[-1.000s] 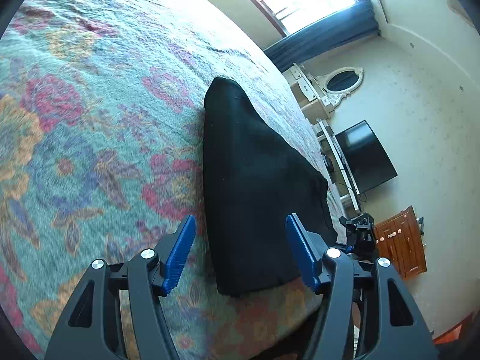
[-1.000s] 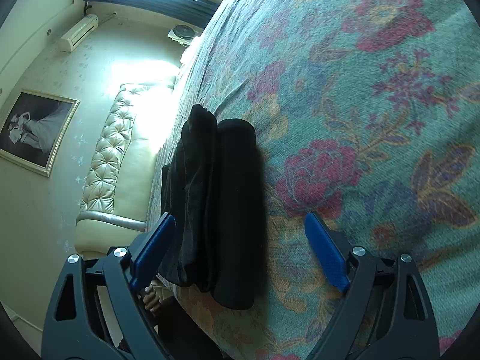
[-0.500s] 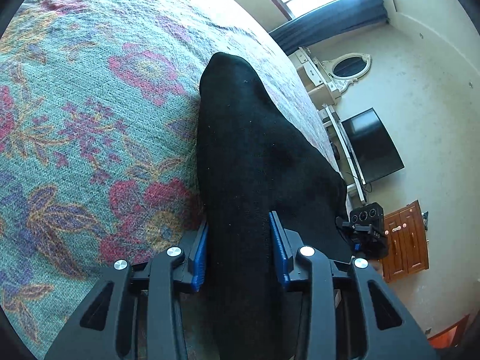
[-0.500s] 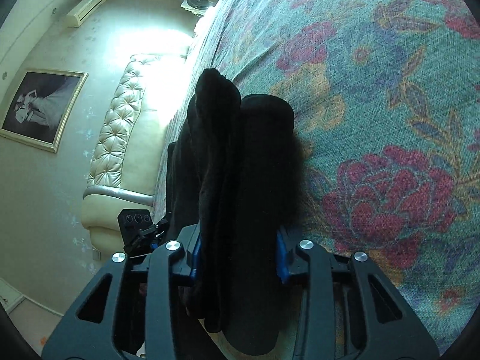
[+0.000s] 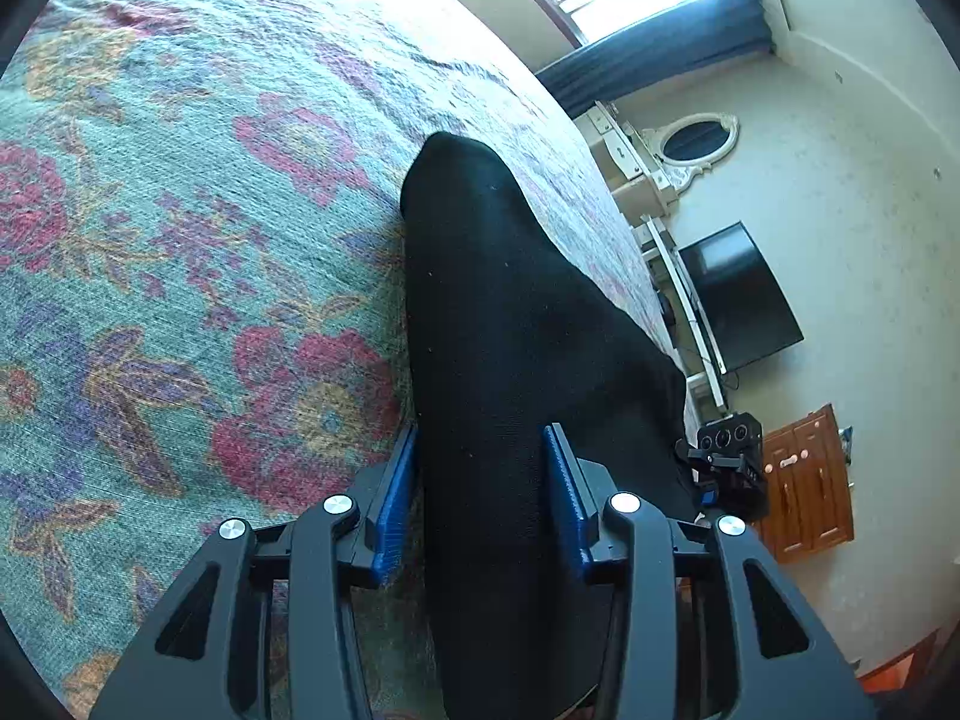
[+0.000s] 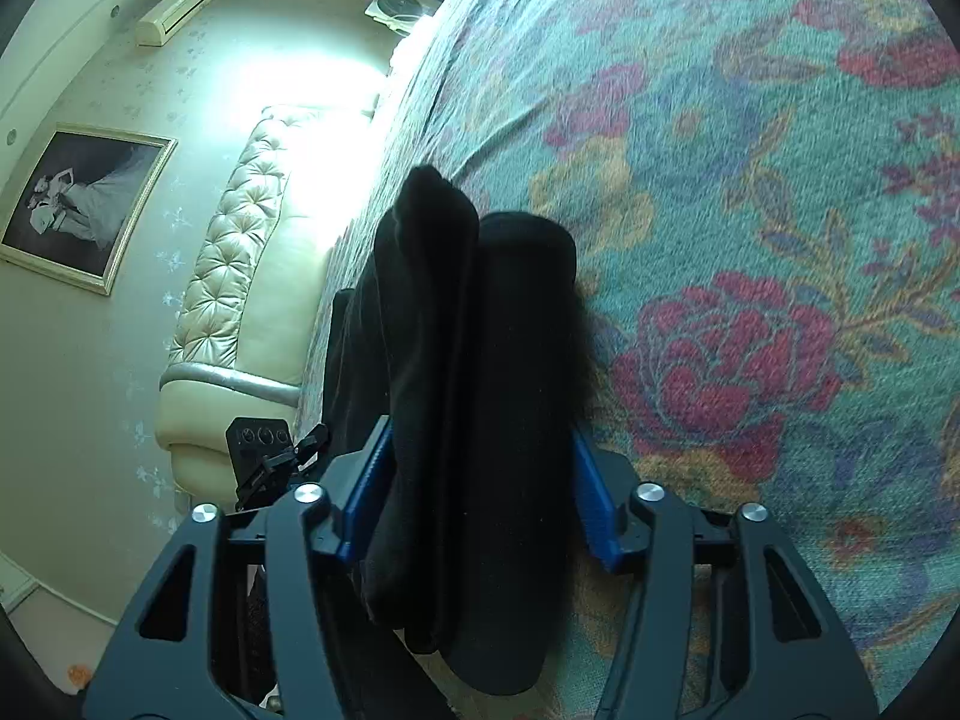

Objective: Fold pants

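The black pants [image 5: 492, 300] lie folded into a thick narrow bundle near the edge of a bed with a floral bedspread [image 5: 180, 240]. My left gripper [image 5: 480, 432] has one end of the bundle between its blue pads, which still touch the cloth as the jaws are opening. In the right wrist view the other end of the pants [image 6: 480, 312] shows its stacked folds. My right gripper [image 6: 480, 426] straddles them, its pads against both sides while its jaws are opening. Each gripper shows small in the other's view, the right gripper [image 5: 726, 462] and the left gripper [image 6: 264, 456].
The bedspread [image 6: 750, 180] spreads wide beyond the bundle. Past the bed edge stand a dark TV [image 5: 744, 294], a wooden cabinet [image 5: 810, 480] and a white dresser with an oval mirror [image 5: 696, 141]. A tufted cream headboard [image 6: 234, 276] and a framed picture [image 6: 84, 204] are on the other side.
A second ago both grippers stood wide open short of the pants. They pushed forward and closed on the bundle's two ends; since then the right jaws have widened a little.
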{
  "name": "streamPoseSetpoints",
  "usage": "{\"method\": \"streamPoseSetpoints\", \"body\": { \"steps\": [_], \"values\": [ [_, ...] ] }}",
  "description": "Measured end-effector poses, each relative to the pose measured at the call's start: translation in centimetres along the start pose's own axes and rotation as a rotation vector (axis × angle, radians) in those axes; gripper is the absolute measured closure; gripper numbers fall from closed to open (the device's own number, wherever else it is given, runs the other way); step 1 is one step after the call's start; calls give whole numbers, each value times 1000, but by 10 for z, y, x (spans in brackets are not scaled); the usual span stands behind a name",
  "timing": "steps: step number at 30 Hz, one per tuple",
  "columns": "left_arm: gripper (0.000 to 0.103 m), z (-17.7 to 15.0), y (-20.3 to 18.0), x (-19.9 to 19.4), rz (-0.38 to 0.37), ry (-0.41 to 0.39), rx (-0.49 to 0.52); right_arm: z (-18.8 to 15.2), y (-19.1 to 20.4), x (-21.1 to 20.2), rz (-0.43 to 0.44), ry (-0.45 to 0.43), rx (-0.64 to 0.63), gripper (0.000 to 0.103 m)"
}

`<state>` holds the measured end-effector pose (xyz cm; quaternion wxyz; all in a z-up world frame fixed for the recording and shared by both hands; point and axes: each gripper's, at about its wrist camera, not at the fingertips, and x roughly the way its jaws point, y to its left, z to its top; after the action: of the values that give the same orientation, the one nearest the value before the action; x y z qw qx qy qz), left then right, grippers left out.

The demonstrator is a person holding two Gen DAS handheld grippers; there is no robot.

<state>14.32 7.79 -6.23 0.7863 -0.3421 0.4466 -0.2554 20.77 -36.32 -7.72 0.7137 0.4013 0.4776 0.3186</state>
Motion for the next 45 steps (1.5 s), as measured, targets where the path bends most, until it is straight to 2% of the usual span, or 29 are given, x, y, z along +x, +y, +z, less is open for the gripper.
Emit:
{"method": "streamPoseSetpoints", "body": {
  "steps": [2, 5, 9, 11, 12, 14, 15, 16, 19, 23, 27, 45],
  "values": [
    [55, 6, 7, -11, -10, -44, -11, 9, 0, -5, 9, -31, 2, 15],
    [55, 19, 13, -11, -6, -38, -10, 24, -3, 8, 7, -8, 10, 14],
    [55, 40, 9, 10, -3, -2, 20, 46, 2, 27, 26, -12, 16, 14],
    [50, 52, 7, 25, 10, 20, 34, 56, 1, 35, 46, -10, 45, 15],
    [48, 56, 7, 31, 23, 26, 42, 59, 1, 39, 24, -7, 45, 33],
    [47, 64, 6, 41, 37, 30, 55, 61, -12, 46, 15, 11, 91, 62],
    [47, 67, 8, 44, 44, 29, 59, 61, -18, 47, 23, 9, 108, 69],
    [47, 70, 5, 48, 51, 22, 61, 60, -23, 46, 40, 2, 117, 70],
    [62, 75, 4, 58, 100, 28, 97, 61, -27, 47, 66, -2, 114, 72],
    [70, 73, 7, 57, 80, 25, 107, 61, -25, 43, 67, -9, 84, 72],
    [70, 71, 6, 57, 81, 11, 121, 58, -29, 42, 95, -19, 84, 72],
    [65, 78, 2, 66, 63, -12, 132, 59, -28, 47, 84, -21, 98, 70]
  ]
}}
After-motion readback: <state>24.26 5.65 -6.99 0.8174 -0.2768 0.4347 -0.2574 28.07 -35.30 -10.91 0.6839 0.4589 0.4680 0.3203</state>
